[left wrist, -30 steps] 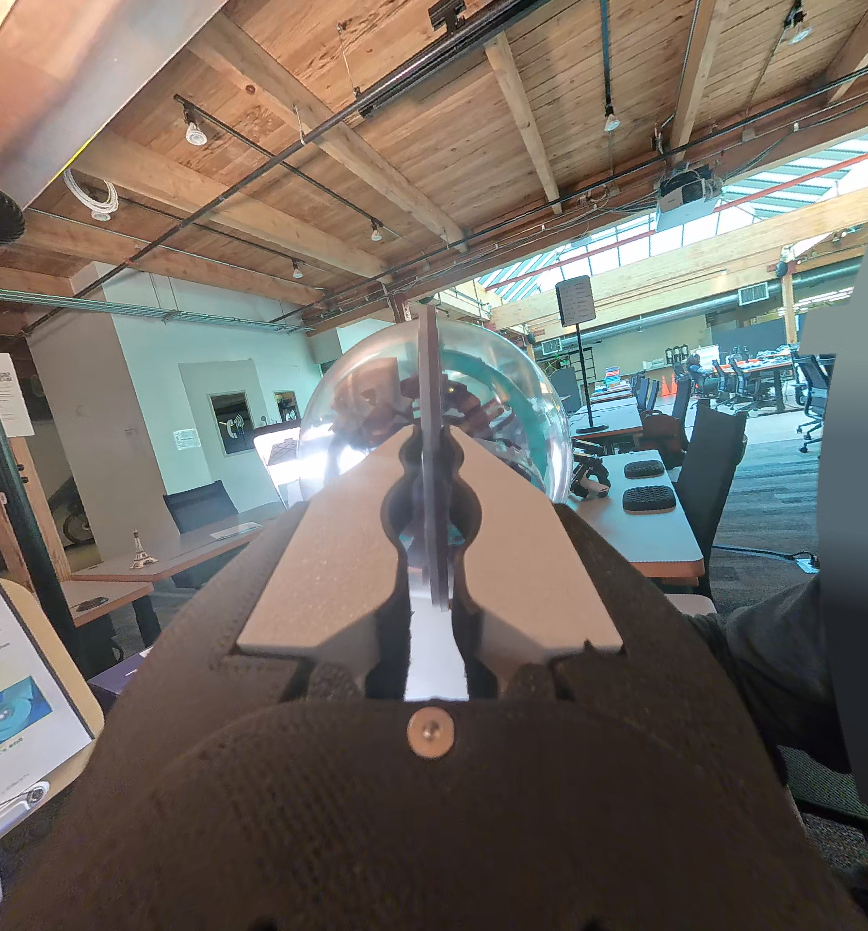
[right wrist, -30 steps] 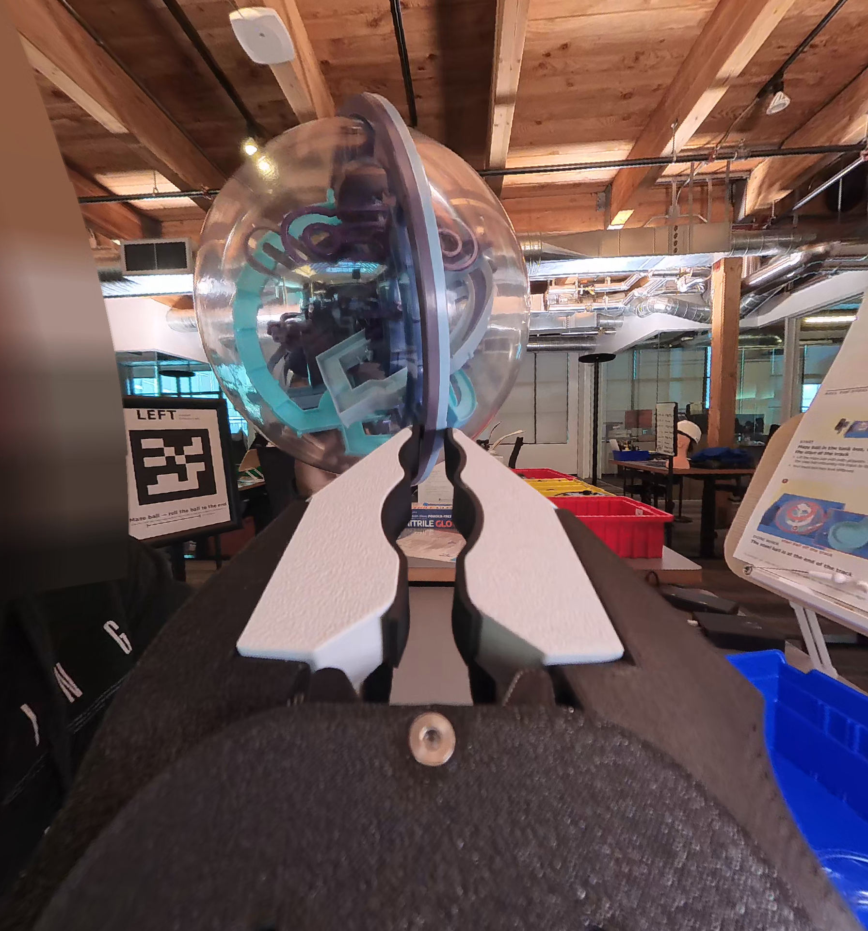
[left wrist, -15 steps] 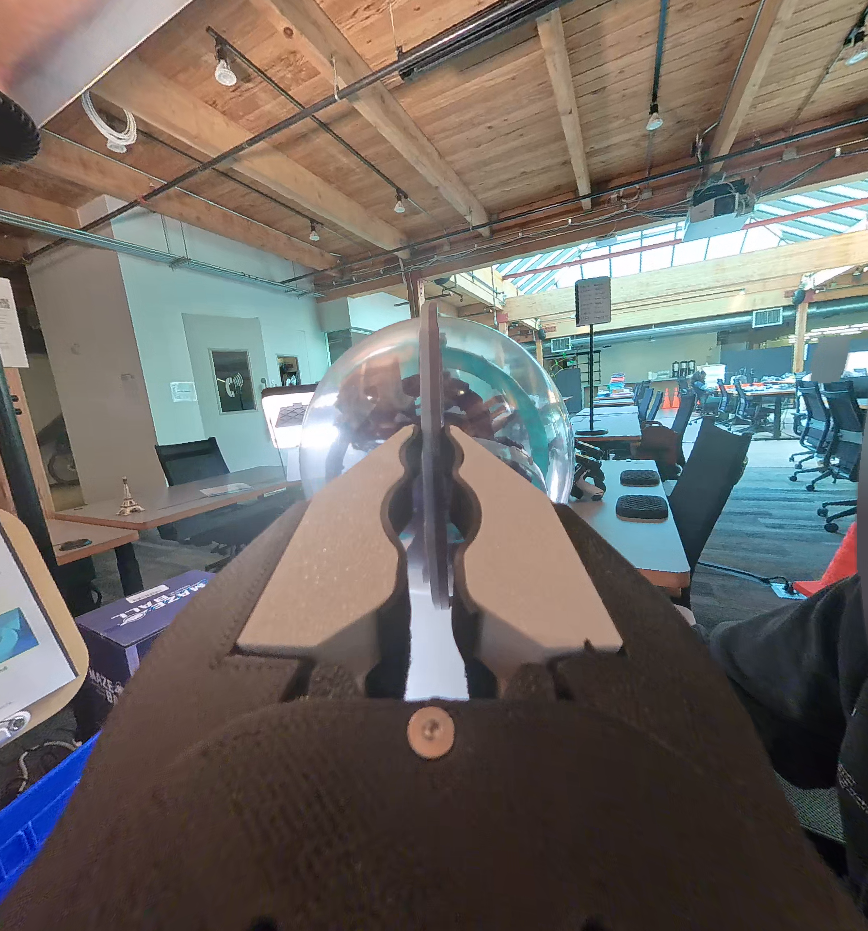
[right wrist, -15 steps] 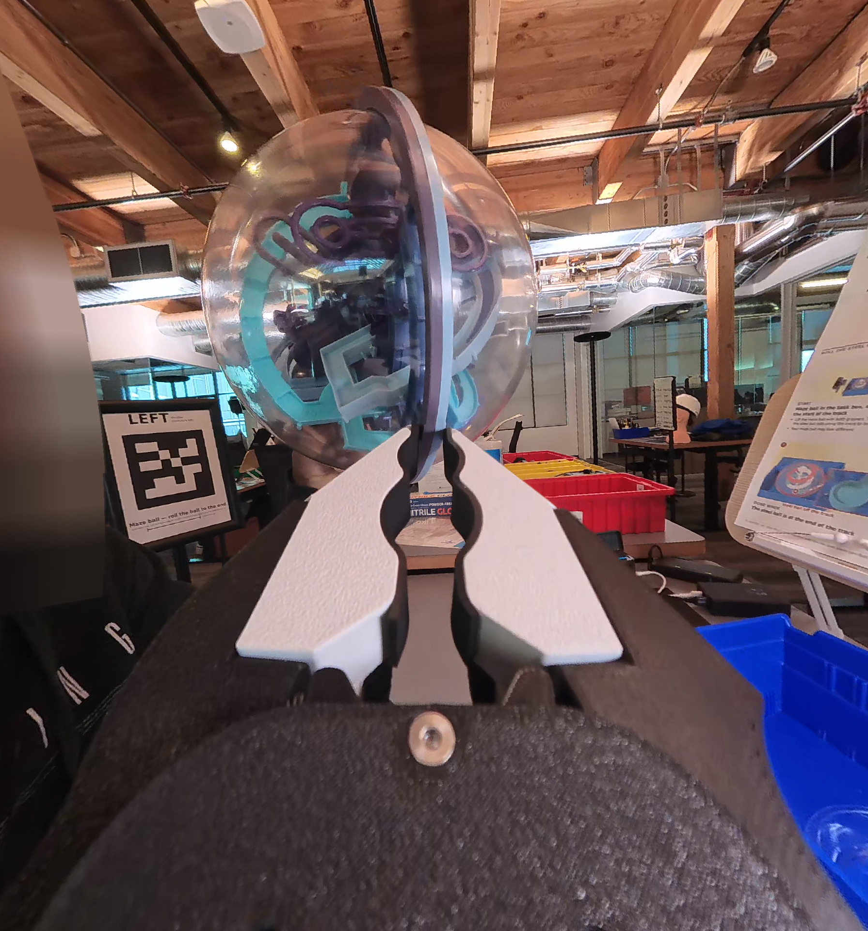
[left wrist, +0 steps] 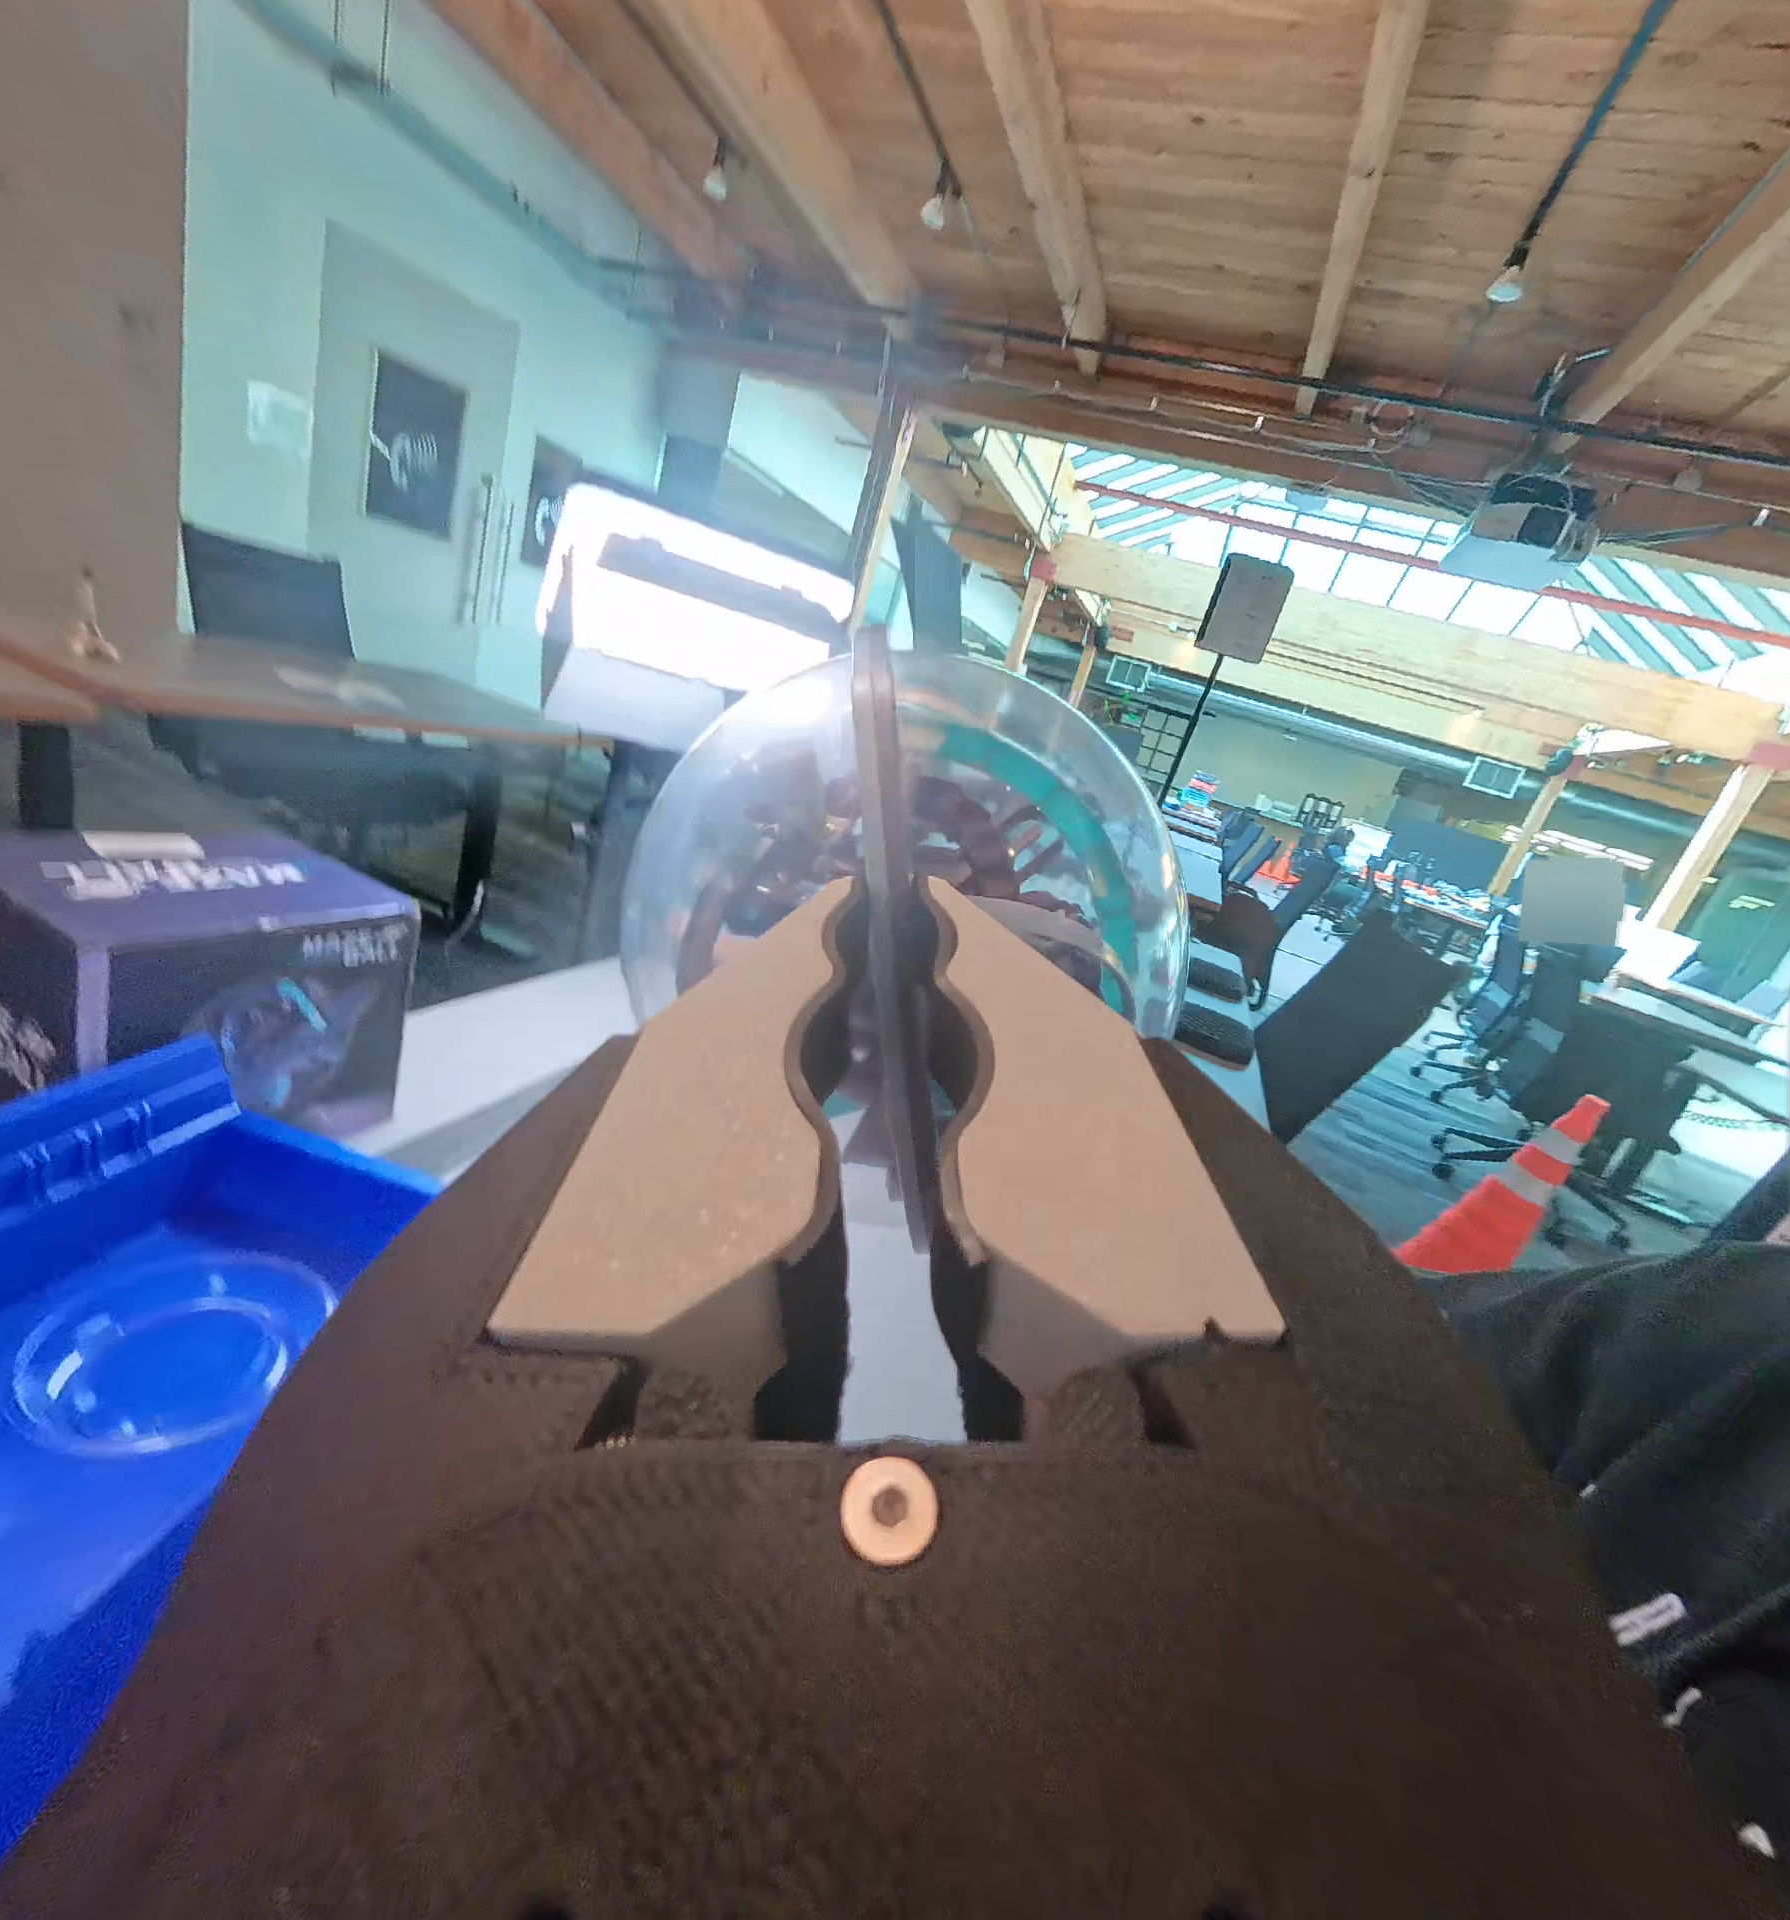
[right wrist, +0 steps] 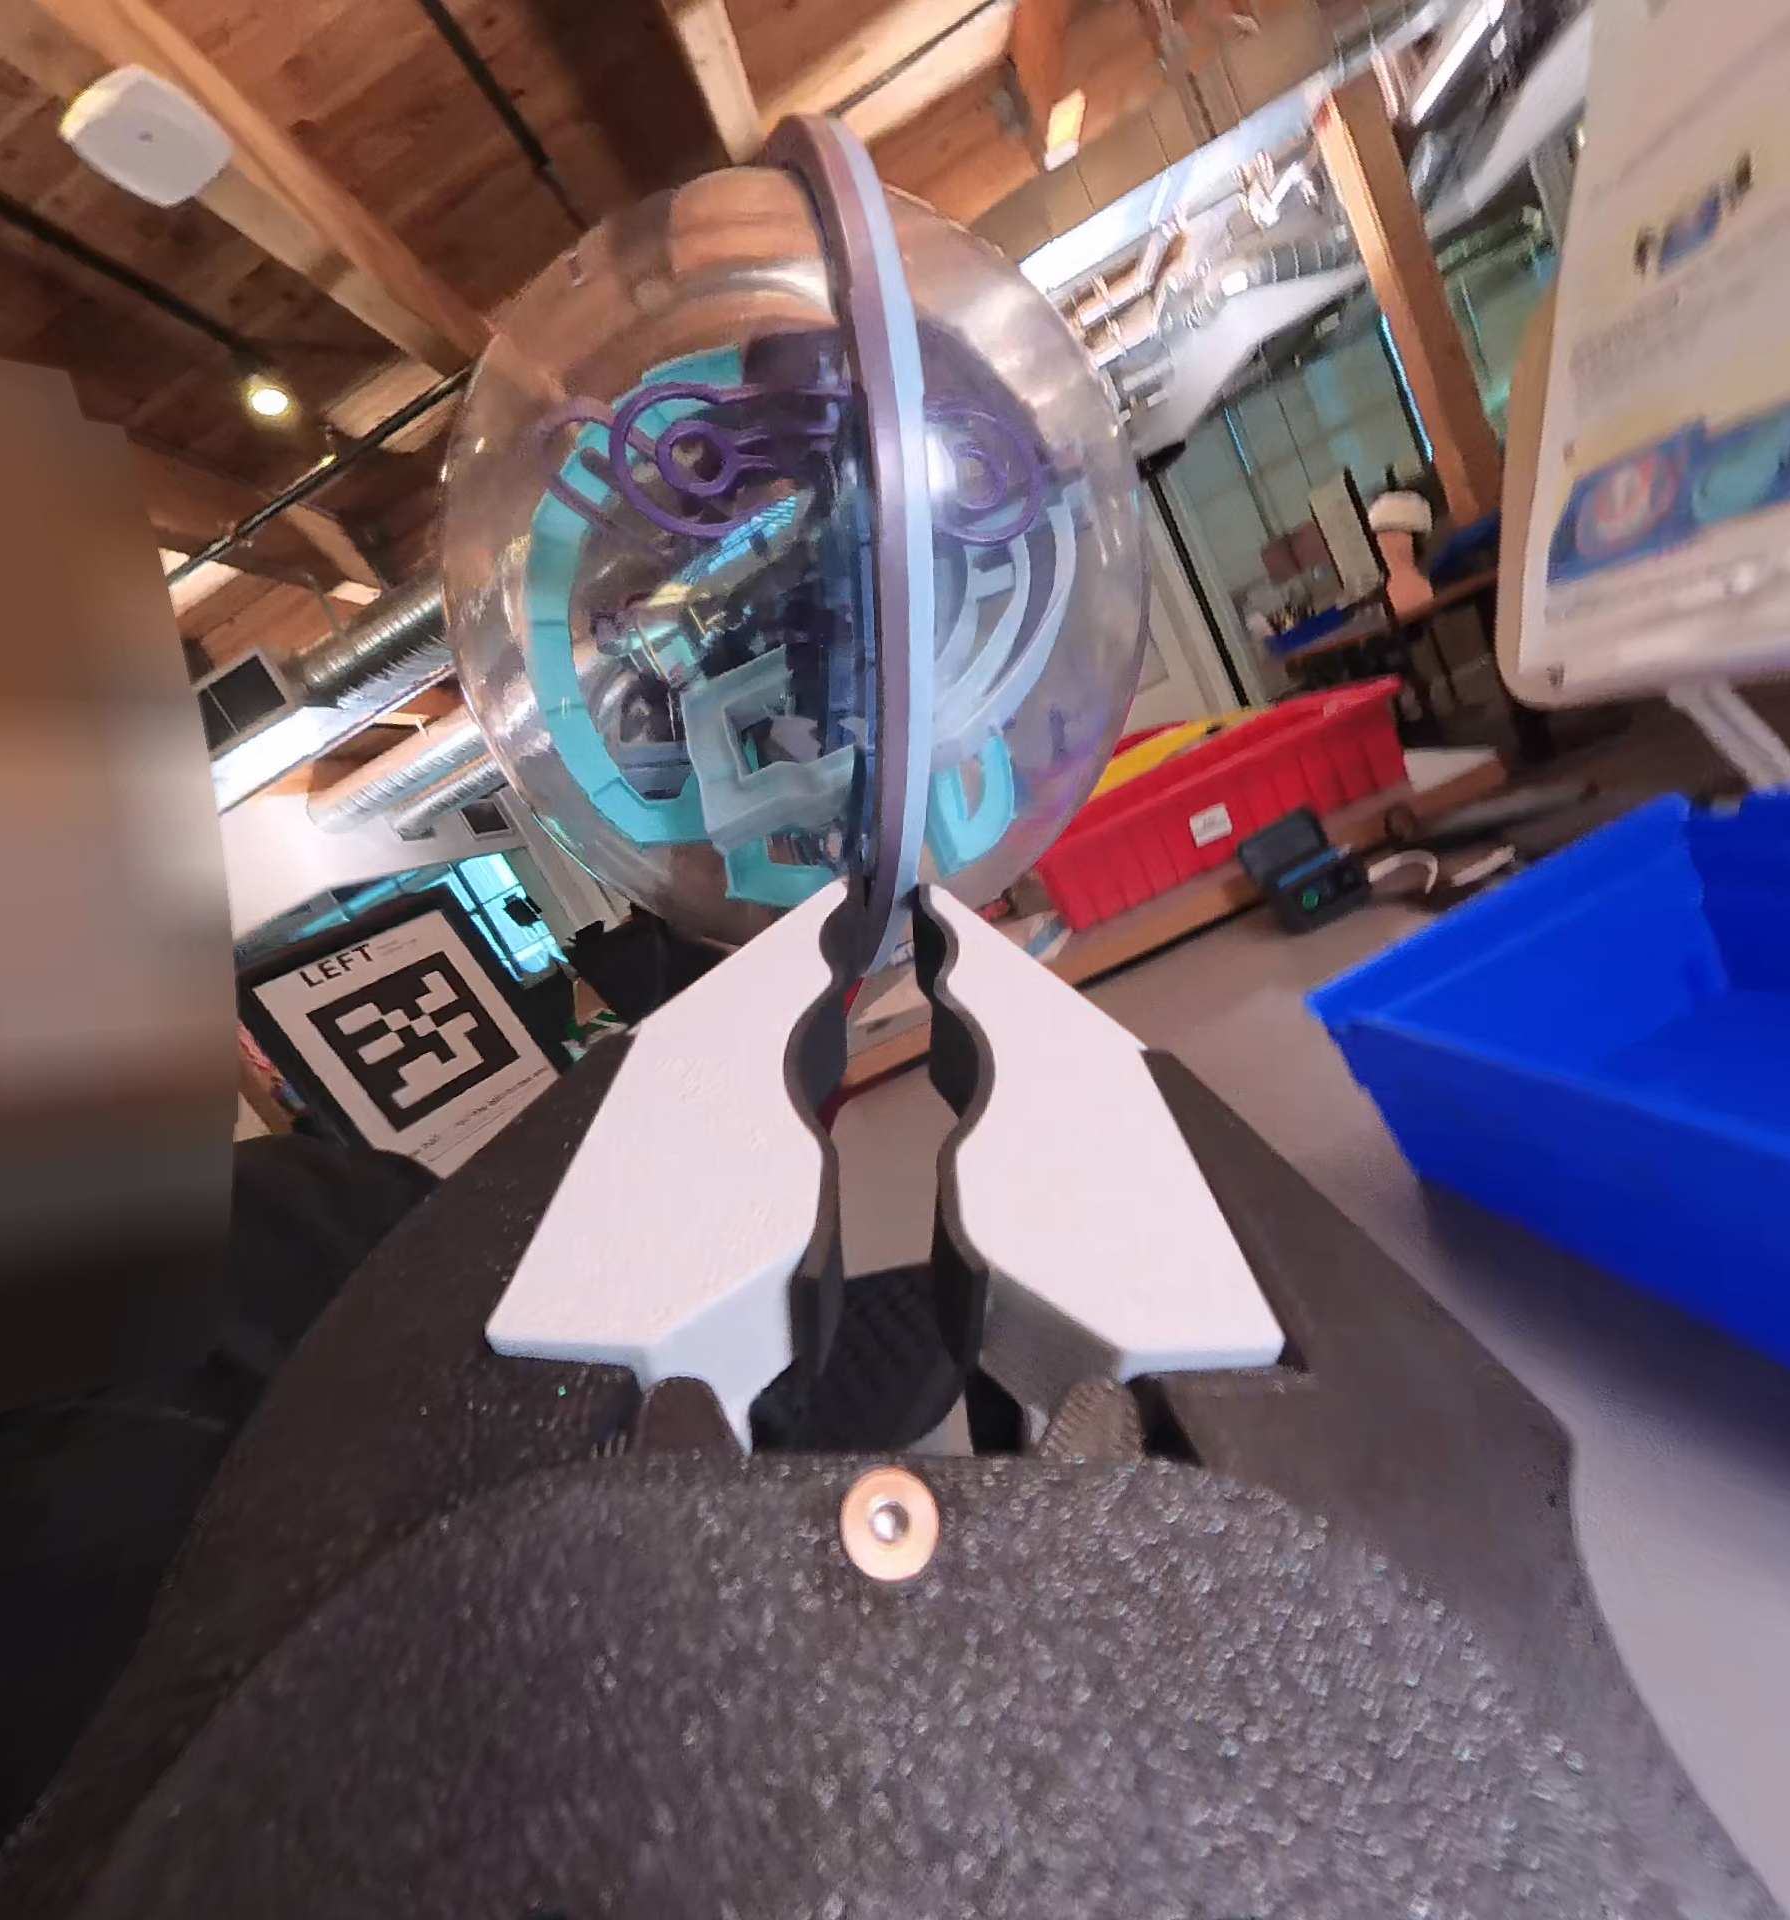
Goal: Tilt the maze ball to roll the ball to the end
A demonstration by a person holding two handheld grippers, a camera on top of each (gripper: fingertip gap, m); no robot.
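We hold the clear plastic maze ball [right wrist: 787,561], a sphere with teal, grey and purple tracks inside and a flat dark equatorial rim, up in the air between our two tongs. Our left gripper [left wrist: 891,894] is closed on the rim, which runs deep between its pale fingers [left wrist: 725,1081]. Our right gripper [right wrist: 883,902] pinches the same rim at its fingertips, on the opposite side. The rim stands nearly upright, leaning slightly. A blue plastic bin [right wrist: 1639,1049] sits on the table [right wrist: 1234,1049] beside us.
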